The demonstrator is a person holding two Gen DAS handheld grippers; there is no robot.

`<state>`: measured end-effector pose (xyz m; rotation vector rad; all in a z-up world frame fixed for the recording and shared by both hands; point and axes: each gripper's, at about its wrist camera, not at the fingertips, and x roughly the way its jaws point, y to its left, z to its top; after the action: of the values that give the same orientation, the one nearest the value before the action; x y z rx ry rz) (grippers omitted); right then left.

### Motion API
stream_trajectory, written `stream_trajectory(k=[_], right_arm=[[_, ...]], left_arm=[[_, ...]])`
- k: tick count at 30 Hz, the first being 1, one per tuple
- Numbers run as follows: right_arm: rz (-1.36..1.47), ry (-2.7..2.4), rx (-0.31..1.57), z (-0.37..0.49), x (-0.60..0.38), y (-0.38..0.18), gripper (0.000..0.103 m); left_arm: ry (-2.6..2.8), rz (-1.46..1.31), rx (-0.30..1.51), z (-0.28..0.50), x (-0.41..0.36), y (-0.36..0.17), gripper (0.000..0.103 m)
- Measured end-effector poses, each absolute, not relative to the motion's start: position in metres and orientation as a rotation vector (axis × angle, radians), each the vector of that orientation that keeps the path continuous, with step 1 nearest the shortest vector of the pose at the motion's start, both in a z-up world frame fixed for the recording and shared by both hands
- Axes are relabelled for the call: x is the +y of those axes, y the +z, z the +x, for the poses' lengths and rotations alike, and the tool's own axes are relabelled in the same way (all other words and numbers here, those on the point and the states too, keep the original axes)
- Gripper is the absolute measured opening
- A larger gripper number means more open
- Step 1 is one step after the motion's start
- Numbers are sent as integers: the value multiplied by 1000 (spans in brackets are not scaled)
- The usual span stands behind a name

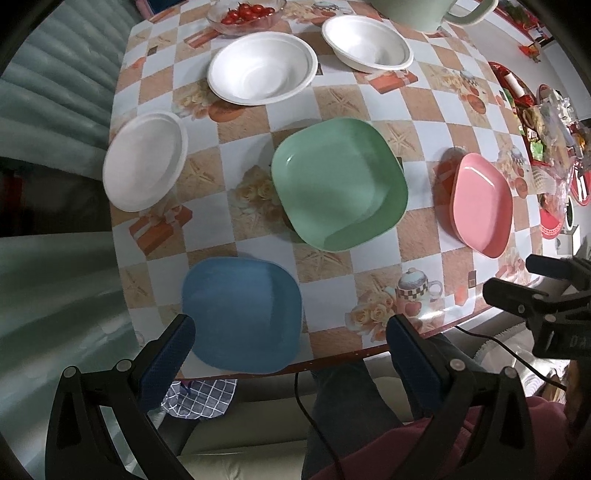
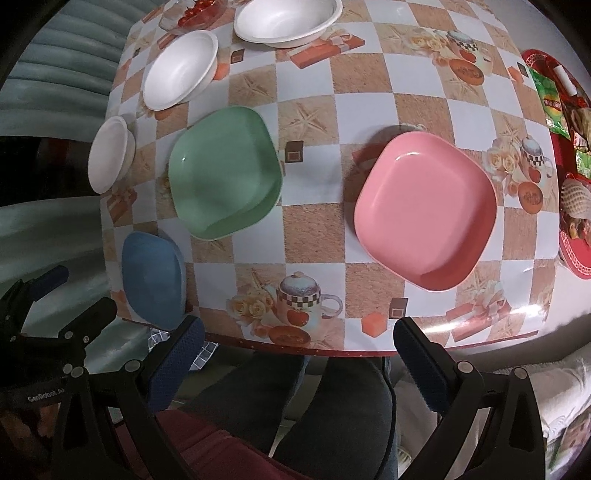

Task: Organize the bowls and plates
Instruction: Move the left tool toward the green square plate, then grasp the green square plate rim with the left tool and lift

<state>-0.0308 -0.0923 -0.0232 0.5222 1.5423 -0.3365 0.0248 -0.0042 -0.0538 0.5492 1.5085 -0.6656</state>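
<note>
Both left gripper [image 1: 291, 343] and right gripper [image 2: 299, 347] hang wide and empty; blue plate [image 1: 242, 314], just nearside of green plate [image 1: 340, 182], appears light, rigid, slippery: grip its raised rim.

From my remote station I log a checkered tablecloth [image 1: 332, 103] printed with teapots, roses and gift boxes. A glass dish of cherry tomatoes [image 1: 245, 14] sits at the far edge, beside a pale green pitcher [image 1: 424, 13]. A red tray of snack packets [image 2: 570, 155] occupies the right side. Checked cloth [image 1: 201, 398] hangs below the near edge.
</note>
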Motion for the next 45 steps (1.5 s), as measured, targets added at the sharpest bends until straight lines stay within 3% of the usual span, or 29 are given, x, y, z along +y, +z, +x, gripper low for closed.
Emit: stream_trajectory(k=[16,38,45], right_arm=[[462,-343,1545,-9,-110,-32,103],[429,-293,1485,72,-135,-88,103],[415,-241,1484,99,-138,-113,103]], left_arm=[[-656,493,1583,35,-26,-84,103],[-599,497,1497,78,-65,-156,103],[-569,447,1543,101,-65,-190,96]])
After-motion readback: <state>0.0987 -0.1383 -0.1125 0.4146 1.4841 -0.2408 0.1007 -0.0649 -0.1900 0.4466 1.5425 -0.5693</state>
